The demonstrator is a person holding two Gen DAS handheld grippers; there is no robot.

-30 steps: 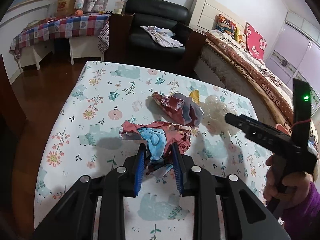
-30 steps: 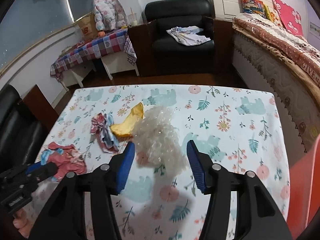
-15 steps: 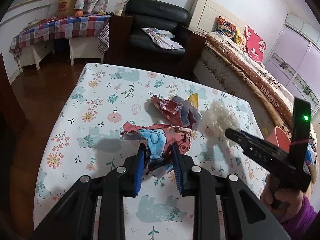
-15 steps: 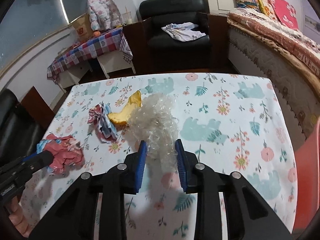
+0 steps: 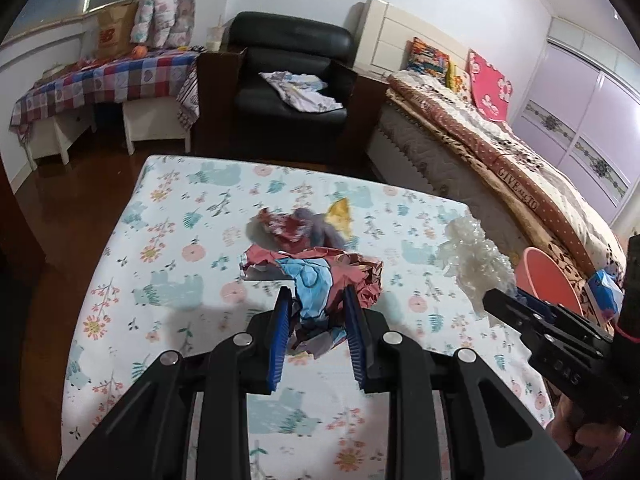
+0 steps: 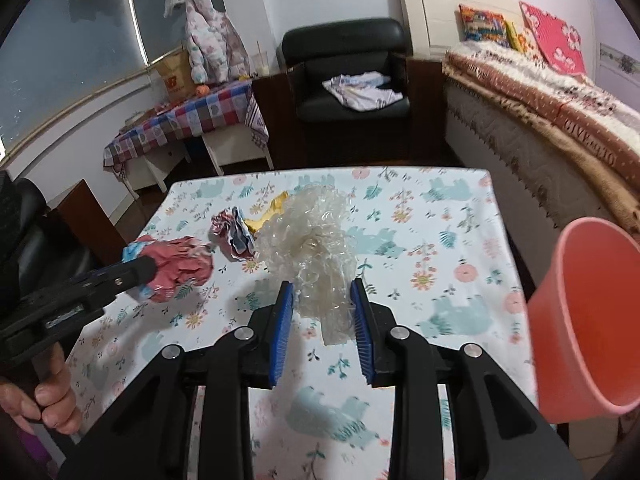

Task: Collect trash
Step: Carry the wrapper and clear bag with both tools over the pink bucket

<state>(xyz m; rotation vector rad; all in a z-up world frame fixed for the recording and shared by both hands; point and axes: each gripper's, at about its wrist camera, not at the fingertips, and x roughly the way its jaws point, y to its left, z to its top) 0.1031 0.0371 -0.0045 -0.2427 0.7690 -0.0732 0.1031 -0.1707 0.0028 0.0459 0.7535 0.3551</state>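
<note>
Both handheld grippers pointed steeply down over a table draped in a white cloth printed with flowers and pale blue bears.

The left gripper was narrowed, its blue pads clamped on a crumpled red and light-blue paper wrapper. A hand gripped its handle at 8 o'clock in the right wrist view.

The right gripper was likewise narrowed, its pads pressing a crinkled clear plastic bundle.

Beyond the tools, at 12 o'clock from the left gripper, a smaller wad of red, white and grey paper lay on the cloth, with a yellow scrap just beside it. A salmon-pink plastic bin stood at 3 o'clock off the table's edge. Further out were a black leather armchair and a bed with a patterned brown blanket.

A second earlier the right jaws stood wide around the plastic as it lay on the cloth; since then they had closed on it and carried it toward the bin. The left gripper's hold was unchanged.
</note>
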